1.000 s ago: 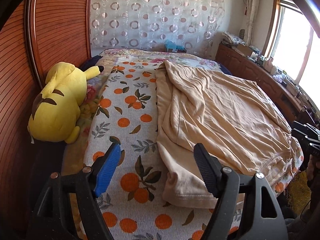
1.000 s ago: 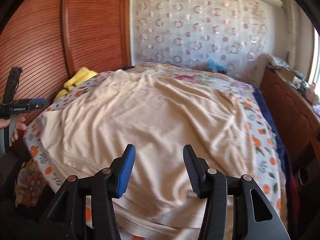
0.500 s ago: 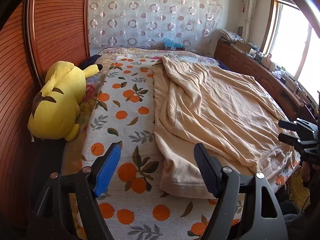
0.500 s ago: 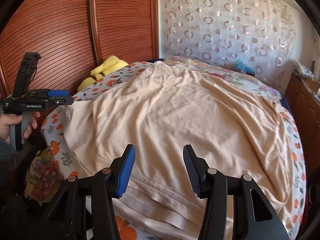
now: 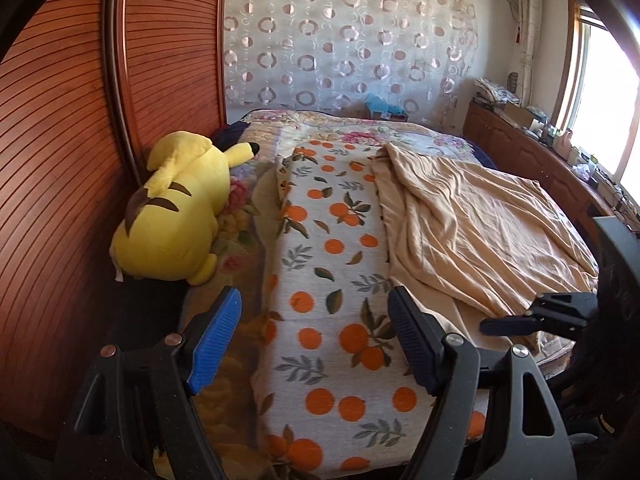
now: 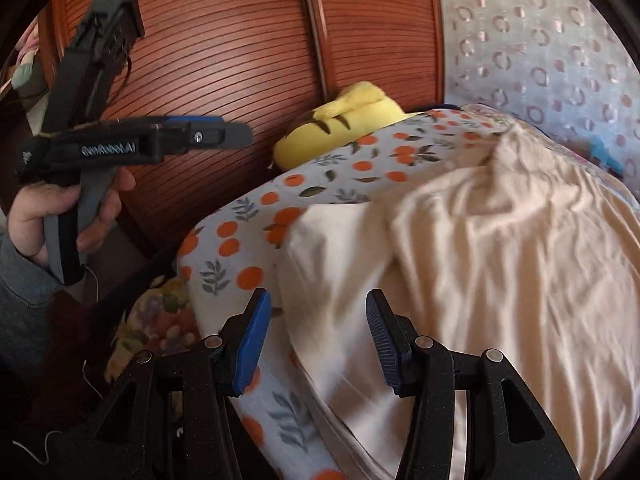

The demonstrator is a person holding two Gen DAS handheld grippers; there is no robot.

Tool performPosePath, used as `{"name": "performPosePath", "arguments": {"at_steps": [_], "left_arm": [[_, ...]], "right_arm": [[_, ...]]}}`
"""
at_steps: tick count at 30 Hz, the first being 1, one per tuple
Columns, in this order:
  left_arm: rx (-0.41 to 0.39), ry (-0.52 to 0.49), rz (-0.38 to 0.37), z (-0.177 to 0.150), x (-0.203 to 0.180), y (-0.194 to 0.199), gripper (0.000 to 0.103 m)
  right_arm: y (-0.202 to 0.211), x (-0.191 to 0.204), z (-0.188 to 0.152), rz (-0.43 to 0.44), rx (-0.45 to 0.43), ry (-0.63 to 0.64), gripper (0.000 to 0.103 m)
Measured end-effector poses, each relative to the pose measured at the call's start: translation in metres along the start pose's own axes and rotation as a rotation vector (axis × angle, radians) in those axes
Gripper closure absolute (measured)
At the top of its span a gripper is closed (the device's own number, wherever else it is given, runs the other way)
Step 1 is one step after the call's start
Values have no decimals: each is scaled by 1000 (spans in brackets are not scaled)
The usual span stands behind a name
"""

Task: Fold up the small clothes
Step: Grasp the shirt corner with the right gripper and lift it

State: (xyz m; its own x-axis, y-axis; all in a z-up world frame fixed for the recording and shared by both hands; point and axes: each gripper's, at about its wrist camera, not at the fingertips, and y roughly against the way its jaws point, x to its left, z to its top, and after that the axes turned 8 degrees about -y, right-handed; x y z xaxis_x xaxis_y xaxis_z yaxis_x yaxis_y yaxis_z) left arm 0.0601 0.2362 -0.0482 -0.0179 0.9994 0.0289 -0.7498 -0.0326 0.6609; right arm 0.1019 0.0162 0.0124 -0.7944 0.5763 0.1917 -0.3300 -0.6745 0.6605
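Both tongs stand with jaws apart and nothing between them: the left gripper (image 5: 314,344) gapes wide above the orange-print blanket (image 5: 336,280), and the right gripper (image 6: 320,340) is about half spread over the near corner of the peach garment (image 6: 480,264). That garment lies spread across the blanket, on the side away from the yellow plush toy (image 5: 176,216), rumpled along the edge nearest the toy. To fold it well, I judge each gripper should pinch a corner on the near hem, catching both layers and none of the blanket beneath, then lift together and carry the hem evenly away (a lone pull would skew the fold). The right gripper looks well lined up for its corner; the left one sits on the toy's side of the garment, over bare blanket, and would need to shift away from the toy to reach cloth. Seen from the right wrist, the person's left hand (image 6: 60,216) grips the handle, fingers level, grey sleeve (image 6: 20,292) at the wrist.
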Motion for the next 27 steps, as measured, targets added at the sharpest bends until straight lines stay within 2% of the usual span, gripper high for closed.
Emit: {"name": "performPosePath", "arguments": {"at_steps": [6, 7, 9, 10, 13, 19, 23, 27], "left_arm": [[-9, 9, 9, -2, 9, 3, 27], [-9, 8, 9, -2, 9, 3, 27], [-7, 9, 8, -2, 10, 3, 27], [-5, 10, 6, -2, 11, 4, 27], [-3, 13, -5, -2, 10, 2, 27], [0, 0, -48, 7, -11, -11, 27], [3, -23, -95, 22, -38, -26, 27], [2, -41, -152, 42, -67, -41, 27]], "right_arm": [[-32, 12, 11, -24, 54, 30, 52], [-35, 13, 12, -32, 60, 41, 55], [-38, 17, 15, -64, 56, 59, 75], [-36, 18, 15, -67, 54, 56, 98], [-22, 12, 16, -72, 22, 40, 99], [50, -26, 15, -98, -111, -60, 100], [101, -56, 1, -165, -191, -123, 100], [156, -92, -28, -255, -258, -214, 100]]}}
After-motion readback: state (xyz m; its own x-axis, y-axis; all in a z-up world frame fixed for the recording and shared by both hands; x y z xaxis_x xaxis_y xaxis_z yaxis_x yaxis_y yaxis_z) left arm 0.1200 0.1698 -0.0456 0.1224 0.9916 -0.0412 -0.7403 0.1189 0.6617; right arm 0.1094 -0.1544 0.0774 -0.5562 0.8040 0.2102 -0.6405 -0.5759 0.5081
